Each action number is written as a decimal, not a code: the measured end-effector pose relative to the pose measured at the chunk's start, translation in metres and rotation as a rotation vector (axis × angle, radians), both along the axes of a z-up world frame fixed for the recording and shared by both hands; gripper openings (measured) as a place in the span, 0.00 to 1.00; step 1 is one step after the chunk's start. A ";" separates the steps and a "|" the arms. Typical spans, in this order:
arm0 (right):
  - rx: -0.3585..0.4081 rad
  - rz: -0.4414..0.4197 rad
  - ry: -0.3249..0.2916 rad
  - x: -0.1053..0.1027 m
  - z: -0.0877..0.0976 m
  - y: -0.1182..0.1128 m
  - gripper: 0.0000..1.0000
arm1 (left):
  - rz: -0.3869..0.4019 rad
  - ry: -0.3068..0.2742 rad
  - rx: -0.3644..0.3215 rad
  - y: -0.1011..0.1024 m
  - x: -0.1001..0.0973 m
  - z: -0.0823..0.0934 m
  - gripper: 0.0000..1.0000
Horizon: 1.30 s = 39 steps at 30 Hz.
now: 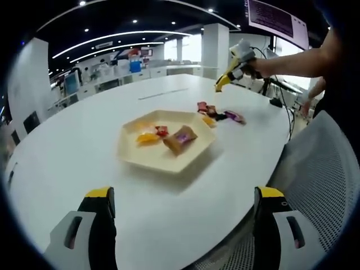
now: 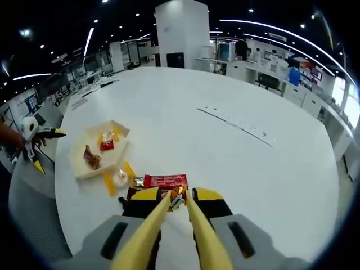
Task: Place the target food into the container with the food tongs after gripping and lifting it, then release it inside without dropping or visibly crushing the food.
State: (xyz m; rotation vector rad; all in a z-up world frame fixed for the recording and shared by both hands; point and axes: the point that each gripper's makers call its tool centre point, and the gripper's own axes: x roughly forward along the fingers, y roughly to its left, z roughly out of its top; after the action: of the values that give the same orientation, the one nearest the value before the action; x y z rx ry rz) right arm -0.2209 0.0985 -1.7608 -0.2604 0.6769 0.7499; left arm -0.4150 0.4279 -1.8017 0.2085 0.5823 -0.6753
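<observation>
Right gripper view alone shows tongs (image 2: 178, 203) over snacks (image 2: 163, 183)

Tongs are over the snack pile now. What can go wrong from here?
1. The wrapped snacks lie bunched together, so the tongs may pinch two or drag a neighbour.
2. The tray sits off to the side; a slick wrapper might slip out on the way over.
3. The tray already holds snacks, so a drop could land on them.
</observation>
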 end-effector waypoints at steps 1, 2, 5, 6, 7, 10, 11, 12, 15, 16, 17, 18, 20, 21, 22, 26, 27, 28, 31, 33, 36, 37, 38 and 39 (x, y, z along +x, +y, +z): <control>0.005 -0.004 0.002 0.000 0.001 0.000 0.21 | -0.001 -0.003 0.001 0.000 0.000 0.001 0.99; 0.008 -0.005 0.002 0.000 0.001 0.000 0.21 | -0.002 -0.005 0.001 -0.001 0.000 0.001 0.99; 0.007 -0.008 -0.003 0.001 0.004 -0.001 0.21 | -0.001 -0.003 0.003 0.000 0.000 0.001 0.99; 0.005 -0.009 -0.007 0.001 0.005 -0.001 0.21 | -0.002 -0.003 0.002 0.000 0.000 0.001 0.99; 0.005 -0.009 -0.009 0.001 0.006 -0.001 0.21 | -0.003 -0.002 0.002 0.000 0.000 0.000 0.99; 0.005 -0.009 -0.015 0.002 0.011 0.001 0.21 | -0.003 -0.002 0.000 0.000 0.000 0.000 0.99; 0.007 -0.008 -0.020 0.002 0.013 0.002 0.21 | -0.002 -0.003 0.000 0.000 0.000 0.000 0.99; 0.006 -0.007 -0.023 0.003 0.015 0.003 0.21 | -0.002 -0.004 -0.001 0.000 0.000 0.000 0.99; 0.009 0.000 -0.032 0.004 0.020 0.010 0.21 | -0.003 -0.002 -0.002 -0.001 0.000 0.001 0.99; 0.010 0.002 -0.033 0.004 0.022 0.012 0.21 | -0.006 -0.001 0.000 -0.002 -0.001 0.001 0.99; 0.011 0.005 -0.037 0.005 0.023 0.014 0.21 | -0.009 -0.001 0.003 -0.001 0.000 -0.001 0.99; 0.012 0.007 -0.039 0.006 0.025 0.016 0.21 | -0.008 -0.001 0.003 -0.001 -0.001 0.000 0.99; 0.012 0.011 -0.045 0.008 0.029 0.019 0.21 | -0.006 -0.001 0.004 -0.001 -0.001 0.000 0.99; 0.013 0.012 -0.045 0.008 0.030 0.020 0.21 | -0.006 -0.001 0.005 -0.001 -0.001 -0.001 0.99; 0.014 0.015 -0.049 0.009 0.032 0.022 0.21 | -0.008 -0.002 0.005 -0.001 -0.001 -0.001 0.99; 0.016 0.021 -0.055 0.010 0.038 0.030 0.21 | -0.007 -0.004 0.005 -0.001 -0.001 0.000 0.99; 0.016 0.023 -0.055 0.010 0.039 0.032 0.21 | -0.007 -0.005 0.005 -0.001 -0.001 0.001 0.99; 0.016 0.026 -0.057 0.010 0.039 0.035 0.21 | -0.007 -0.005 0.007 -0.001 -0.001 0.000 0.99; 0.019 0.045 -0.064 0.008 0.044 0.047 0.21 | -0.006 -0.007 0.005 -0.001 -0.001 0.001 0.99; 0.024 0.058 -0.067 0.006 0.047 0.056 0.22 | -0.007 -0.007 0.008 0.000 0.000 0.000 0.99; 0.027 0.073 -0.075 0.005 0.052 0.067 0.22 | -0.005 -0.008 0.008 0.000 0.000 0.001 0.99; 0.029 0.082 -0.078 0.004 0.055 0.071 0.22 | -0.005 -0.009 0.009 0.000 0.000 0.001 0.99; 0.029 0.088 -0.082 0.003 0.057 0.075 0.22 | -0.005 -0.010 0.009 0.000 0.000 0.001 0.99; 0.030 0.094 -0.085 0.003 0.058 0.078 0.22 | -0.004 -0.011 0.009 0.000 0.000 0.001 0.99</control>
State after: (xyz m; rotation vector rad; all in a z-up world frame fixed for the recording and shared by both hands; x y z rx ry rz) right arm -0.2183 0.1769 -1.7024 -0.2970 0.5757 0.8337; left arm -0.4152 0.4277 -1.8002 0.2215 0.5747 -0.6754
